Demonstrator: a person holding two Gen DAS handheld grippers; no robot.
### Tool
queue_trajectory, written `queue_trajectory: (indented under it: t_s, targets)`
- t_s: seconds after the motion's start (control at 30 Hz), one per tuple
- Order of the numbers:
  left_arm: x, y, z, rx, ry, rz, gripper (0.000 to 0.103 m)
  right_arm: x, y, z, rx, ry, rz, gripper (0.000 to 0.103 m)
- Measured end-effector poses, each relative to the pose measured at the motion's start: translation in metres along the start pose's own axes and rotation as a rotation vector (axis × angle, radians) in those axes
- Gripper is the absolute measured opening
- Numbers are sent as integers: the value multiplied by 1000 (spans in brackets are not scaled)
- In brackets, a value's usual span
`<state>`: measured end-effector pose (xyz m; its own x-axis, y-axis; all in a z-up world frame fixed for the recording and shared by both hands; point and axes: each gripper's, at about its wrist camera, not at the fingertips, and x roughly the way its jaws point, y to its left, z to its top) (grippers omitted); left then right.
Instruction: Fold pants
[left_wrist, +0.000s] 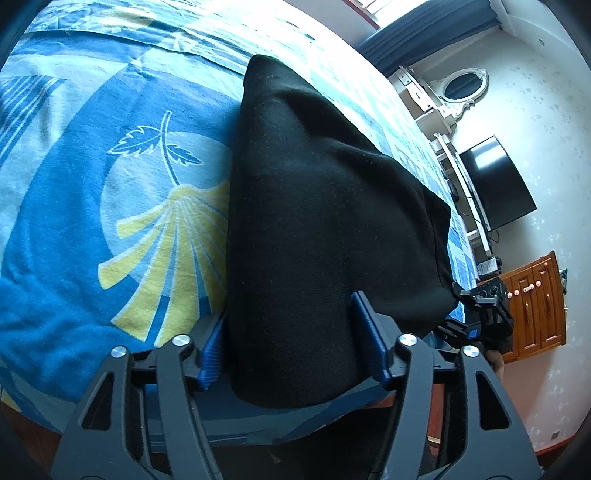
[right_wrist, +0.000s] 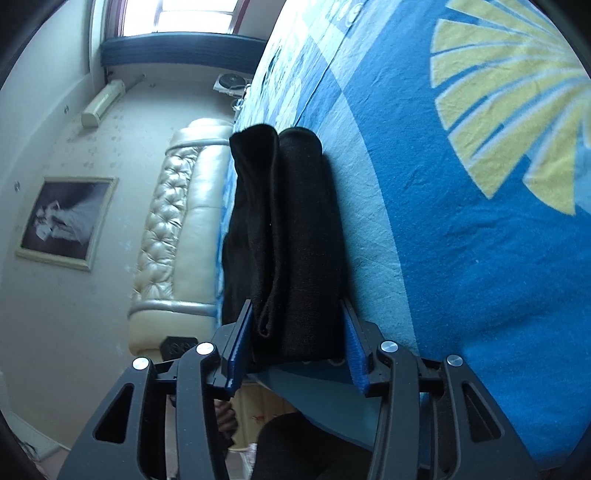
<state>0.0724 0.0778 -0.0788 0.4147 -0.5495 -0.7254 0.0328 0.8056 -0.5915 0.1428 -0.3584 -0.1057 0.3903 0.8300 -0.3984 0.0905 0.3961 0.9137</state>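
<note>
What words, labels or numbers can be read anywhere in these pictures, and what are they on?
None can be read.
The bedspread carries only leaf and fan patterns.
The framed picture is too blurred to show any writing.
The black pants show no label.

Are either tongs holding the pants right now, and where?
Cannot tell for sure: the folded pants sit between both the left tongs and the right tongs, at their near edge.

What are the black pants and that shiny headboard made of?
The black pants look like soft knit cotton or fleece: matte, slightly fuzzy. The headboard looks like cream leather or vinyl: glossy, puffy, button-tufted, though real or fake leather cannot be told.
</note>
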Motion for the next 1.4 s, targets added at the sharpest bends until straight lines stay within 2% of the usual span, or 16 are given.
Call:
queue_trajectory:
  t_s: [0.13, 0.33, 0.47, 0.63, 0.83, 0.93, 1.1, 1.13, 1.27, 1.4]
  targets:
    - [-5, -7, -6, 29, -13, 57, 74, -9, -5, -2, 36, -10, 18, 47]
    - [-15, -16, -16, 61, -47, 149, 85, -19, -3, -10, 32, -21, -21, 50]
    - [-28, -21, -23, 64, -88, 204, 89, -24, 4, -18, -6, -23, -115, 57]
    - [-48, -34, -33, 124, -165, 307, 92, -27, 17, -29, -52, -34, -199, 73]
    - [-63, -48, -45, 175, -223, 363, 95, -26, 26, -40, -77, -64, -271, 77]
    - [-70, -56, -50, 207, -258, 397, 96, -26, 34, -44, -138, -73, -350, 77]
    - [-75, -69, -59, 255, -296, 454, 97, -14, 65, -66, -366, -141, -604, 78]
    - [-77, -71, -62, 257, -299, 459, 97, -11, 71, -70, -402, -152, -634, 78]
    - [-80, -75, -67, 270, -296, 471, 97, -4, 89, -87, -505, -216, -701, 80]
    - [-85, -81, -69, 276, -318, 471, 97, 1, 99, -94, -546, -249, -727, 82]
